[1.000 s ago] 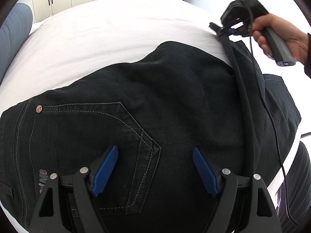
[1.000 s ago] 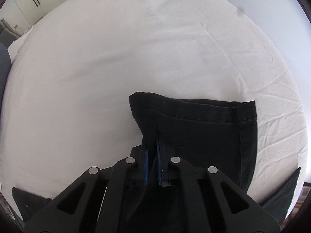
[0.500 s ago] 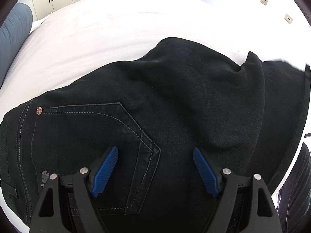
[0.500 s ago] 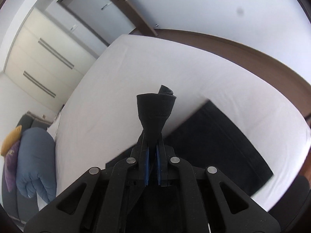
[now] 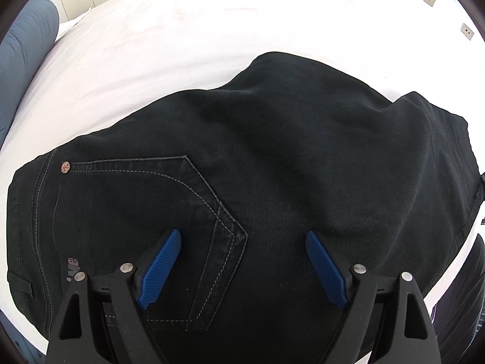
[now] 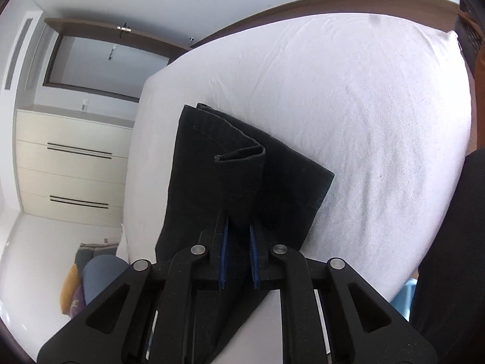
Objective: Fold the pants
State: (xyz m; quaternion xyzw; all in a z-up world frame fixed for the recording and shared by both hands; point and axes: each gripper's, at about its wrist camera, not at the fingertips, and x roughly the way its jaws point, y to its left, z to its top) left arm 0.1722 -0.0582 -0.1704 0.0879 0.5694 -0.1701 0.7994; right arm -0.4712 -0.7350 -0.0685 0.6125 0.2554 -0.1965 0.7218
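The black pants (image 5: 272, 166) lie spread on the white bed (image 5: 182, 30), seat up, with a stitched back pocket (image 5: 145, 212) showing; their lower edge is cut off by the frame. The left gripper (image 5: 242, 261) hangs over them with its blue pads wide apart, and whether the tips touch the cloth is hard to say. In the right wrist view, the right gripper (image 6: 238, 242) is narrowed onto a folded pant leg (image 6: 236, 176), whose hem curls over above it. A blue pillow (image 5: 21, 54) sits at the left edge, half out of frame.
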